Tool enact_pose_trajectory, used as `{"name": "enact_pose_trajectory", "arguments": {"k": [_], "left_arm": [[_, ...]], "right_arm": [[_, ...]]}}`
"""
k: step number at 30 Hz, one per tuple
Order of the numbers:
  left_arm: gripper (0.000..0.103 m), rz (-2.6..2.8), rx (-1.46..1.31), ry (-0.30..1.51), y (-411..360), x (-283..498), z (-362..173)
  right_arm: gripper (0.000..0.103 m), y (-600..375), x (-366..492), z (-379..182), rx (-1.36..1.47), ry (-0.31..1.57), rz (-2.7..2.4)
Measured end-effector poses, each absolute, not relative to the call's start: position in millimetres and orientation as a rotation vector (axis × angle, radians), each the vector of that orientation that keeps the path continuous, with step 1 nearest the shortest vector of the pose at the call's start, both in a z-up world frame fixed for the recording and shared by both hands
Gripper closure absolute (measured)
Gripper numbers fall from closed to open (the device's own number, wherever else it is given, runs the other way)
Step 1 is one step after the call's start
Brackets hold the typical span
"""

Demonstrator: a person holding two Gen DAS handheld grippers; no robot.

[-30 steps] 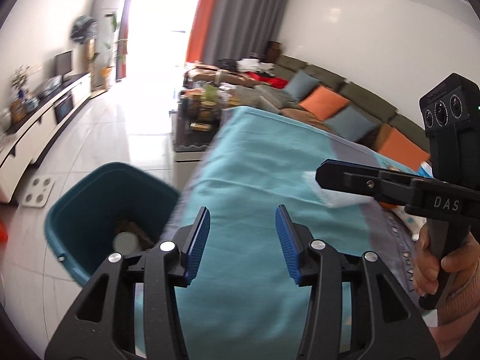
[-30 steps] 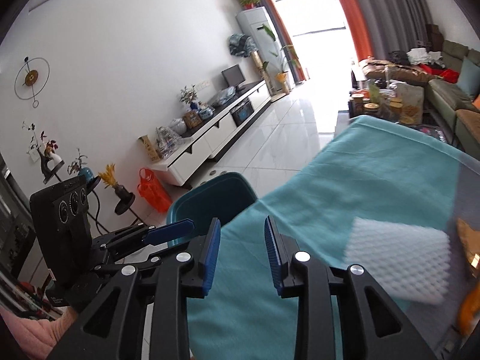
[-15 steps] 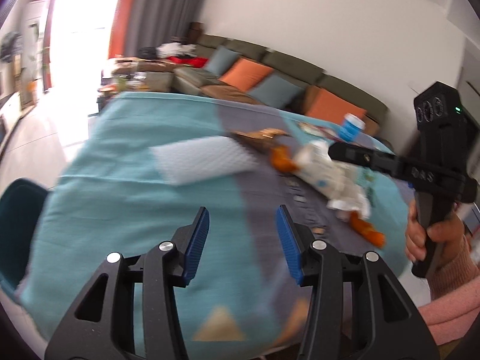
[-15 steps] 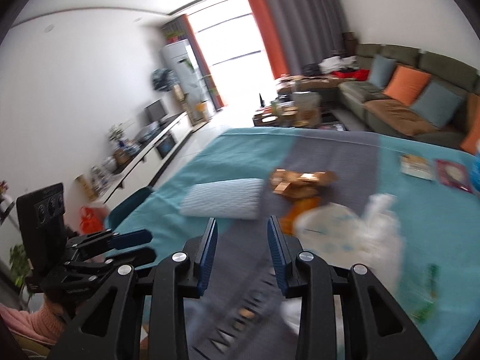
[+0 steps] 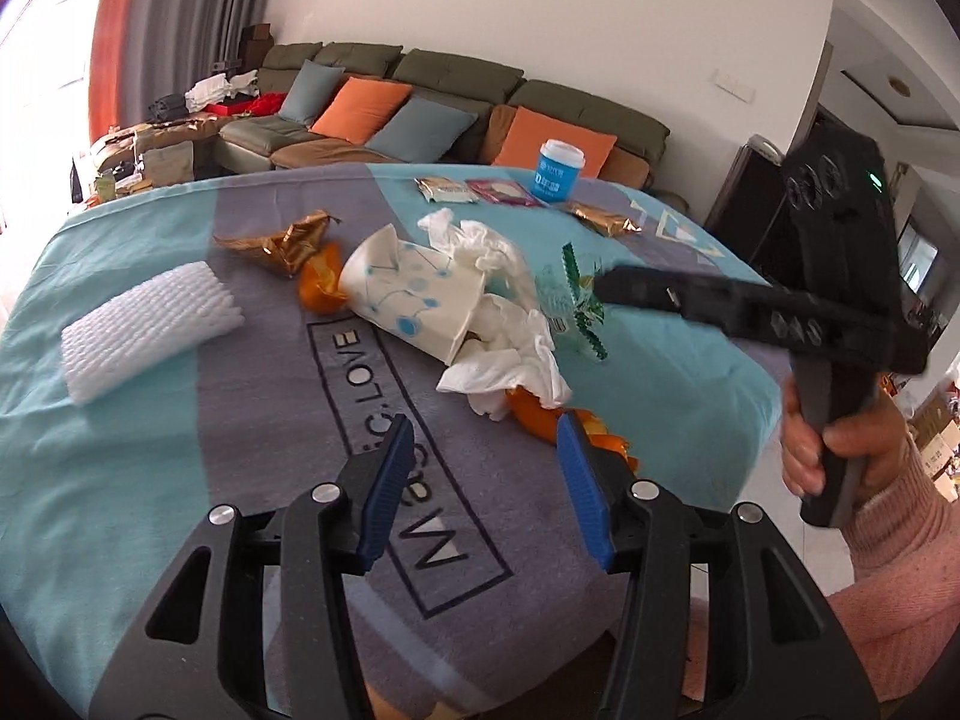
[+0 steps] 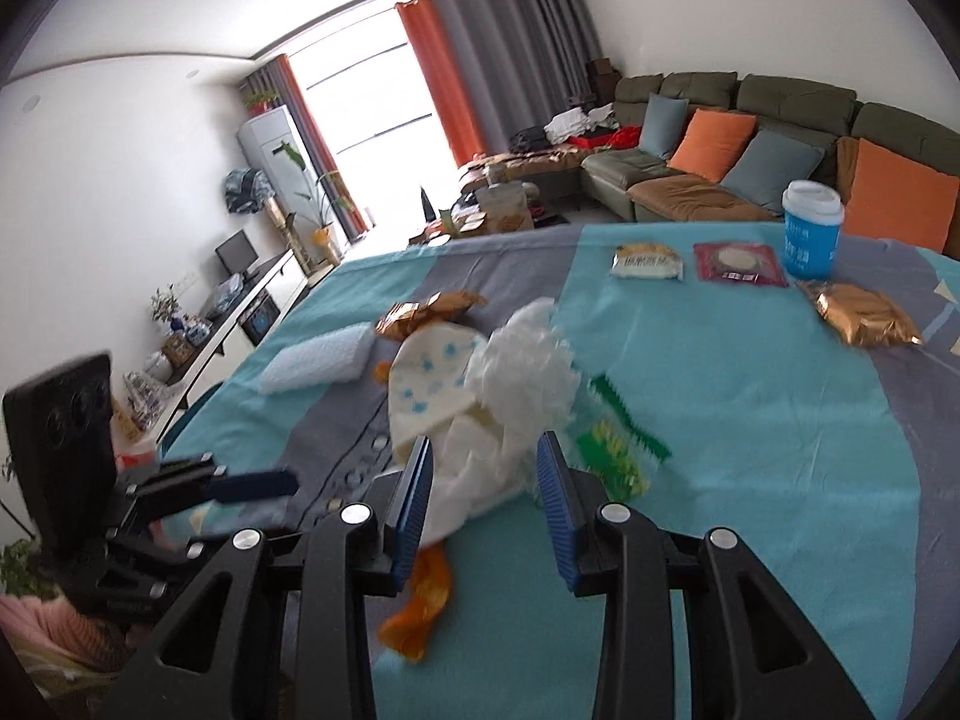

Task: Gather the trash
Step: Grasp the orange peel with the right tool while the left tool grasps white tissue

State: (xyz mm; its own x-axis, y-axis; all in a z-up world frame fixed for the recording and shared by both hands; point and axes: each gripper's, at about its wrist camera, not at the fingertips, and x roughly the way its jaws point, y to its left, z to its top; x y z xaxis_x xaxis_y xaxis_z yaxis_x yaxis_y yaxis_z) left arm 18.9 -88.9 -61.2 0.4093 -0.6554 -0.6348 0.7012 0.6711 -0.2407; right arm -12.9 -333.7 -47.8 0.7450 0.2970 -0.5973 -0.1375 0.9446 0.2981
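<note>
Tongs (image 6: 483, 477) agape — crumpled tissue (image 6: 516, 384) between them

Green sofa (image 5: 456, 96), orange-grey curtains (image 6: 498, 66), white walls (image 5: 540, 6).

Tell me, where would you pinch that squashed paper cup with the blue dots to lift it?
Probably at the crushed open rim of the paper cup, coming from above on its left-facing side. It lies tipped over, its wall flattened there, while crumpled tissues crowd its other end.
</note>
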Motion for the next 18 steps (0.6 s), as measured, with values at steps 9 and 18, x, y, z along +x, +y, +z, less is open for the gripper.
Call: {"name": "enact_pose_trajectory", "arguments": {"k": [9,18], "left_arm": [[0.054,-0.813,0.067,0.788,-89.6,34.0,-62.0],[0.053,-0.812,0.083,0.816,-101.7,41.0,-65.1]], "right_arm": [[0.069,-309.0,-29.2,-86.4,0.232,0.846,0.377],[0.085,-313.7,-40.6,-92.8,0.266,0.841,0.412]]}}
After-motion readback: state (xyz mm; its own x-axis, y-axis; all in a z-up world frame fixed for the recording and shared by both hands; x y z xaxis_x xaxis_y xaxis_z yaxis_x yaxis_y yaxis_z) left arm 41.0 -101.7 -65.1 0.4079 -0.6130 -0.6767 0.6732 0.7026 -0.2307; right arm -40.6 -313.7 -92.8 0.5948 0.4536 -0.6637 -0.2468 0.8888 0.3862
